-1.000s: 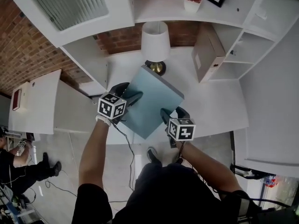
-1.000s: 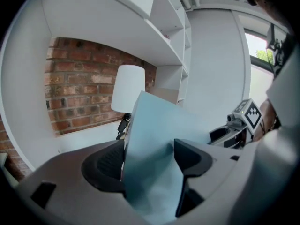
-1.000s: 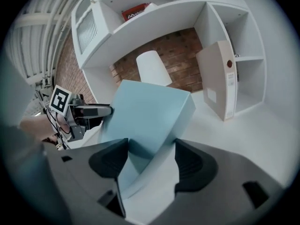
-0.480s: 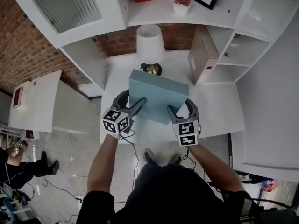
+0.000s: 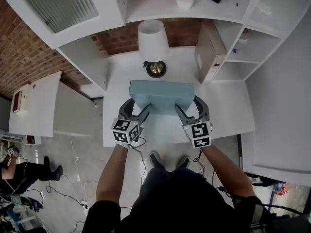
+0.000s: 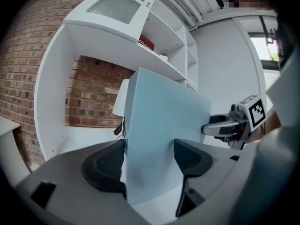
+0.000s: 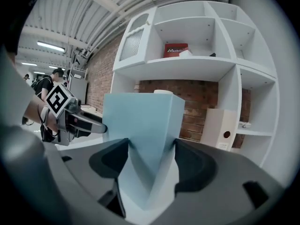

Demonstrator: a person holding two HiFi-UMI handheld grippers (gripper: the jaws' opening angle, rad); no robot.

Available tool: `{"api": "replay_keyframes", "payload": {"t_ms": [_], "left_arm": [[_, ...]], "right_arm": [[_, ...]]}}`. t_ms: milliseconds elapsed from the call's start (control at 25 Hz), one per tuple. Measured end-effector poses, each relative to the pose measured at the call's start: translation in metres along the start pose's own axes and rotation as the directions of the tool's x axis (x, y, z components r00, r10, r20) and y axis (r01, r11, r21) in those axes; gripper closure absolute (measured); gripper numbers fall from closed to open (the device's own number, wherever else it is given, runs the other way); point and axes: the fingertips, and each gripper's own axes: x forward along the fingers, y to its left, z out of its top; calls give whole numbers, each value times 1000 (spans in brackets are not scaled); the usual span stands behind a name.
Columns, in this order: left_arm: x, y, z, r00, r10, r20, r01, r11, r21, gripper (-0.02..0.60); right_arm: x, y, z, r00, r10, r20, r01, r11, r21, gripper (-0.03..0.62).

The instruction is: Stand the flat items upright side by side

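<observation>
Box [image 5: 162, 96], light blue, is upright over the white desk [image 5: 228, 111], just in front of the lamp [image 5: 153, 42]. Left gripper [image 5: 138, 107] is clamped on its left end and right gripper [image 5: 189, 106] on its right end. Beige file holder [image 5: 206, 57] stands upright to the right, near the shelves.
</observation>
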Motion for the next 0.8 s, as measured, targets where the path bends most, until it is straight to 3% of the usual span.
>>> {"api": "replay_keyframes", "payload": {"t_ms": [160,400,680,800], "left_arm": [[0,1,1,1000,-12,-2,12,1000,-23,253],[-12,1,-7,999,-34,-13,33,997,-63,253],[-57,10,-16,1000,12,8,-10,988,-157,253],[-74,9,-20,999,38,16,-35,984,-176,253]], "right_arm": [[-3,-3,0,999,34,29,-35,999,35,301],[-17,-11,2,981,172,84,-178,981,72,333],[-9,-12,-11,946,320,50,-323,944,71,292],[2,-10,-16,939,344,21,-344,937,54,230]]}}
